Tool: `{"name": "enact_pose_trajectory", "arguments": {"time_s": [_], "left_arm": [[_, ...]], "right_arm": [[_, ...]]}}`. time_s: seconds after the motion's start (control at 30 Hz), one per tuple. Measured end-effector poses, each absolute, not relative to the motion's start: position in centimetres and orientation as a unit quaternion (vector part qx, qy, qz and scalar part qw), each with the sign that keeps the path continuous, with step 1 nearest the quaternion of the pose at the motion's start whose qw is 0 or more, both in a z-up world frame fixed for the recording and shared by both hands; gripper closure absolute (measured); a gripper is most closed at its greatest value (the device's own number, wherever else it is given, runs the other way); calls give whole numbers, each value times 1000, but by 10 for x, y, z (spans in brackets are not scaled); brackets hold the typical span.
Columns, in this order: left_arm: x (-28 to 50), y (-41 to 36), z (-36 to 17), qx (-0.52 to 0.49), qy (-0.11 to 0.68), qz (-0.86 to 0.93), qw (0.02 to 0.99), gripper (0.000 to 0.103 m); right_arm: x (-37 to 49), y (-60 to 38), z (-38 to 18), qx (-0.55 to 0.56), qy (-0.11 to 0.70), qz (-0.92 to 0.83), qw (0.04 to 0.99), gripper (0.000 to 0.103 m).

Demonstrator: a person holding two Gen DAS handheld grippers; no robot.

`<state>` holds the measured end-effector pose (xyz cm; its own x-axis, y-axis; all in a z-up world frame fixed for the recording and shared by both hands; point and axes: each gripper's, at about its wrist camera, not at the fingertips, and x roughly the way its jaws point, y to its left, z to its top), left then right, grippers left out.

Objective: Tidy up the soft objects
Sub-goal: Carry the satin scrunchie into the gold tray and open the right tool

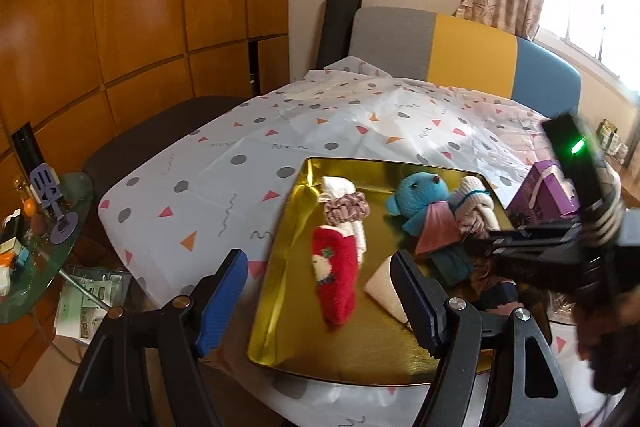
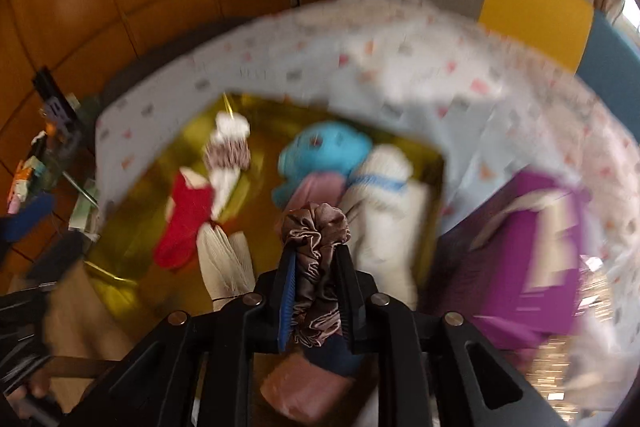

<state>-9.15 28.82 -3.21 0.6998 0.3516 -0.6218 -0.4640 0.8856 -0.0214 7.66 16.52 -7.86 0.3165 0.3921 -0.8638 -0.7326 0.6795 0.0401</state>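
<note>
1. We are pinching a crumpled mauve satin scrunchie [image 2: 316, 227] in our right gripper [image 2: 316, 251], above the shiny gold rectangular tray [image 1: 280, 307].
2. We are holding our left gripper [image 1: 320, 275] wide, gripping nothing, over a red fuzzy sock [image 1: 334, 279].
3. A blue plush bear [image 1: 416, 199] is lying in the tray.

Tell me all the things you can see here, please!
Tray: one, gold, on the table.
Tablecloth: one, white with dots and triangles, over the table.
Teddy: one, blue, in the tray.
Red sock: one, in the tray.
Scrunchies: two, brownish; one around a white roll in the tray, one in the right tongs.
Purple box: one, right of the tray.
Left tongs: open, above the tray.
Right tongs: shut on a scrunchie.
</note>
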Motion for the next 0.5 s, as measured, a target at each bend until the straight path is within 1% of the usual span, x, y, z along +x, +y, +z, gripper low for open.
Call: {"name": "enact_pose_trajectory", "arguments": {"time_s": [0.1, 0.13, 0.17, 0.23, 0.27, 0.5], "left_arm": [[-94, 291, -34, -86, 316, 231, 916, 28], [-94, 292, -34, -87, 316, 234, 916, 28], [-95, 293, -34, -87, 314, 236, 916, 28], [-95, 293, -33, -86, 312, 235, 916, 28], [-95, 293, -33, -85, 312, 236, 917, 28], [-94, 288, -34, -84, 315, 232, 917, 27]], "right_arm": [[78, 172, -99, -187, 478, 351, 784, 78], [78, 172, -101, -180, 482, 357, 779, 70], [78, 170, -100, -174, 483, 362, 778, 65], [72, 169, -95, -167, 478, 370, 779, 61], [70, 168, -93, -163, 473, 368, 784, 59], [58, 147, -60, -149, 436, 364, 809, 59]]}}
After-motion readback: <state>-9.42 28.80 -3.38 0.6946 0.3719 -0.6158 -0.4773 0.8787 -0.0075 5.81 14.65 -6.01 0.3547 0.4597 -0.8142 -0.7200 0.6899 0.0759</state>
